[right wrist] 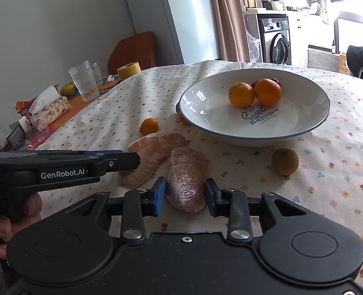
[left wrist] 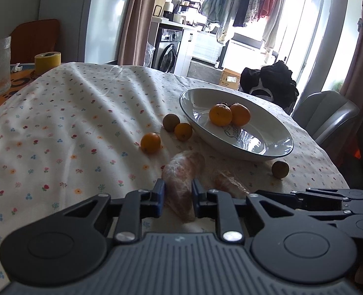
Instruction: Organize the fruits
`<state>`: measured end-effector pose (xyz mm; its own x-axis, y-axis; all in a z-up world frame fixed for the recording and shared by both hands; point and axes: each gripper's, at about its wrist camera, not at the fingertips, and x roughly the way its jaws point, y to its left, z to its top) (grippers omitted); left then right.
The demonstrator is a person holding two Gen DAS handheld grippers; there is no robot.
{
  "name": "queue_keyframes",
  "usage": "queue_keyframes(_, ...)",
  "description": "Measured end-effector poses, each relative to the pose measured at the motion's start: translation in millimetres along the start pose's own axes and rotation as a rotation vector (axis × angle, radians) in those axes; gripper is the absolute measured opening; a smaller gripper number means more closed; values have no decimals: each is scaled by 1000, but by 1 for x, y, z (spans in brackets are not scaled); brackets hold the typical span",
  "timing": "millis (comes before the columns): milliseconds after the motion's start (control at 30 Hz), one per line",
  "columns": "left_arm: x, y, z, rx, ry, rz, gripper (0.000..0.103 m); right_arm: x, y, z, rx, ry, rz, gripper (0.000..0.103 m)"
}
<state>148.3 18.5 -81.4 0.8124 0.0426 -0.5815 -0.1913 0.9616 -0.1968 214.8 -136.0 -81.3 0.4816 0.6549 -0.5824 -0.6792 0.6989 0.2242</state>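
Straddling one pomelo segment each | left gripper pads touching its segment; right gripper jaws wider, its segment between them | bowl with two oranges beyond.

I see a glossy glazed bowl on a matt, wrinkled cotton cloth. The pomelo wedge wears shiny cling film; my fingers look matt plastic.

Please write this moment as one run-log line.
left gripper: astride pomelo segment, contact unclear | right gripper: open around wrapped segment | bowl: two oranges
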Motion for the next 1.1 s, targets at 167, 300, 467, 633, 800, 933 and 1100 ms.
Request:
queue_keyframes(167, -1, -9, 1, 45, -45, -16, 42, -3, 1, 0, -4, 8, -11, 45)
queue_keyframes(300, 12, -15, 2, 72, -31, 14, 46, 1, 2, 0, -27, 3, -24, 49)
queue_keyframes(467, 26, -14, 2, 85, -5, 30, 46, 3, 3, -1, -58, -4, -11, 49)
queue_keyframes(633, 34, -20, 0, 149, 6, 56, 46, 5, 1, 0, -73, -11, 2, 50)
queue_keyframes(800, 36, -22, 1, 185, 13, 73, 40, 7, 5, 0, -102, -10, -6, 52)
queue_keyframes(933, 32, -21, -1, 180, 12, 84, 39, 6, 4, -1, -98, -10, 6, 54)
queue_keyframes(1100, 26, -15, -2, 147, 6, 77, 39, 9, 7, 1, -112, -5, 8, 59)
